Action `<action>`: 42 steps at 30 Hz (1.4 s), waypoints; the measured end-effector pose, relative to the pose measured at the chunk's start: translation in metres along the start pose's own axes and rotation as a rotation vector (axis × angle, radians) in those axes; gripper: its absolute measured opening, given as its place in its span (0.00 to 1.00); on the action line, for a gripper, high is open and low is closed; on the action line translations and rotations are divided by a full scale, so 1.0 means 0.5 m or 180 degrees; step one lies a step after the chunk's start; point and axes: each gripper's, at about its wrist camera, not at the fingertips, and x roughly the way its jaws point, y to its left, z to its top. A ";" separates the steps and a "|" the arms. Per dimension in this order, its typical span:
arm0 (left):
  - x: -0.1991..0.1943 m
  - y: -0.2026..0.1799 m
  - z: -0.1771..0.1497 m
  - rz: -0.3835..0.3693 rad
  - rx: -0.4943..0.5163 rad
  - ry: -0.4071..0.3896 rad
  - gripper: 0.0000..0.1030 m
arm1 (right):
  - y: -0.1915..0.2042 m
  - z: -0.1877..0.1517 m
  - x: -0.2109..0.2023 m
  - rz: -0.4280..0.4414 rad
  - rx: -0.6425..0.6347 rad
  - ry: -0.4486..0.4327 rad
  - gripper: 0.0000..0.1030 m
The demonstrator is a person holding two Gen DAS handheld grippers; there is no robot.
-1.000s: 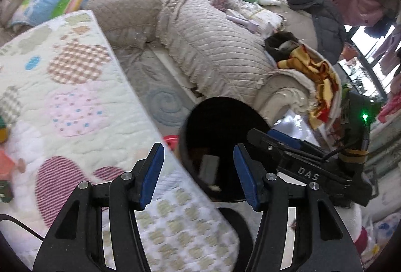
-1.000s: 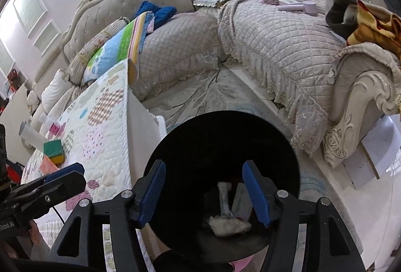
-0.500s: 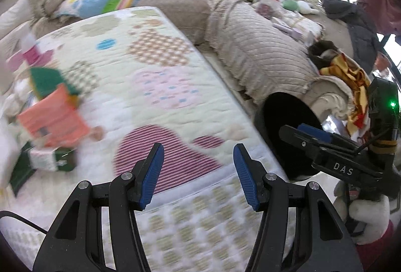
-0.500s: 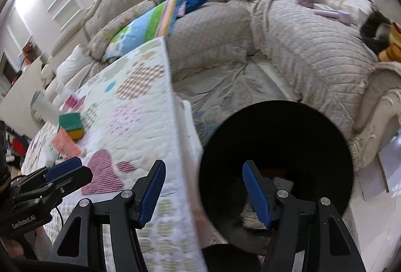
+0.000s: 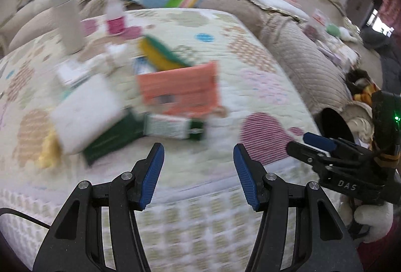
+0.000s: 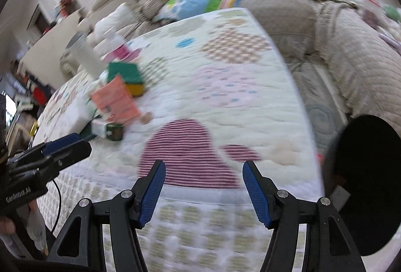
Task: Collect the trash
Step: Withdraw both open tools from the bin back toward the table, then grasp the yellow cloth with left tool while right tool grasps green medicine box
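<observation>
Both tools, the left tool (image 5: 198, 171) and right tool (image 6: 203, 186), are hanging open and empty over the quilted table (image 5: 250, 76), trash boxes (image 5: 178, 94) lying ahead, the bin (image 6: 368, 171) waiting rightward for drop-offs.

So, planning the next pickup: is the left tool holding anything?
No. The left tool stands open, only the quilted cover visible between its pads.
</observation>
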 end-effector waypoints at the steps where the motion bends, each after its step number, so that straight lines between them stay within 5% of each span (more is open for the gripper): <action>1: -0.005 0.022 -0.004 0.0036 -0.0042 0.0001 0.54 | 0.019 0.003 0.010 0.0028 -0.0049 0.0025 0.60; 11: -0.040 0.247 -0.042 0.0524 -0.0507 0.0001 0.54 | 0.151 0.040 0.073 0.0188 -0.0428 0.0143 0.60; 18: -0.034 0.334 -0.037 0.0643 -0.0737 -0.0004 0.54 | 0.184 0.106 0.106 0.0188 -0.0495 0.0097 0.60; 28: -0.005 0.363 -0.023 0.0594 -0.0807 0.0043 0.55 | 0.196 0.120 0.173 0.0050 -0.0437 0.0237 0.60; 32: 0.000 0.370 -0.022 0.0574 -0.0821 0.0059 0.54 | 0.218 0.087 0.170 0.0361 -0.0491 0.0504 0.60; 37: 0.004 0.378 -0.019 0.0556 -0.0865 0.0059 0.54 | 0.256 0.060 0.130 0.0388 -0.0887 0.0369 0.60; 42: -0.002 0.373 -0.022 0.0548 -0.0896 0.0050 0.54 | 0.218 0.106 0.150 0.0188 -0.0625 0.0147 0.60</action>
